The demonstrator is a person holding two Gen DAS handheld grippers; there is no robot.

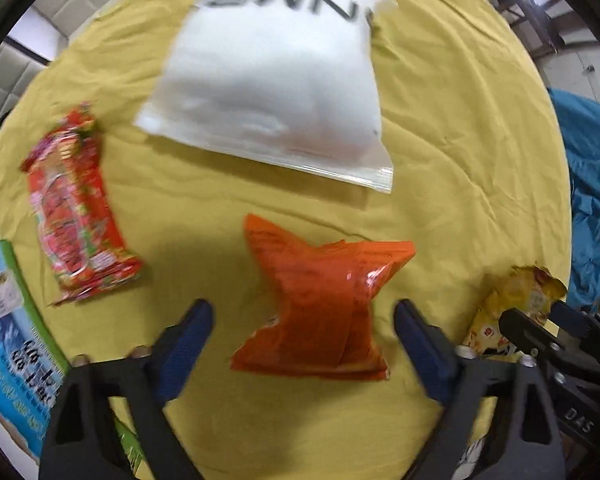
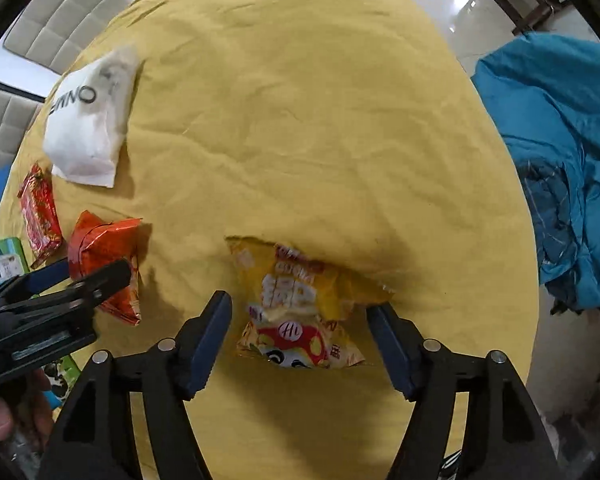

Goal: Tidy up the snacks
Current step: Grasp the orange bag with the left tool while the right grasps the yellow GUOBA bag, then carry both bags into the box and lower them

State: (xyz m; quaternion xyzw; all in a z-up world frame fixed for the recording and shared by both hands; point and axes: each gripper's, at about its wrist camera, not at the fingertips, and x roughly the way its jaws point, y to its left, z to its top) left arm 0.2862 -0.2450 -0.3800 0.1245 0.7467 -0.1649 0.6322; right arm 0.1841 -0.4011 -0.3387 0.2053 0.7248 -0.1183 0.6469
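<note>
An orange snack packet (image 1: 320, 300) lies on the yellow tablecloth (image 1: 460, 120), directly between the blue pads of my left gripper (image 1: 304, 320), which is open and stands clear of it on both sides. A yellow snack packet (image 2: 300, 300) with a torn top lies between the fingers of my right gripper (image 2: 300, 308); these jaws are open too, close to the packet's edges. A red snack packet (image 1: 72, 208) lies to the left. A white zip bag (image 1: 276, 80) with black letters lies flat farther back.
A green and blue box (image 1: 8, 320) sits at the left table edge. Crumpled blue cloth (image 2: 560, 160) lies beyond the right edge of the round table. Padded chairs (image 2: 60, 12) stand behind it. A hand (image 2: 4, 416) holds the left gripper.
</note>
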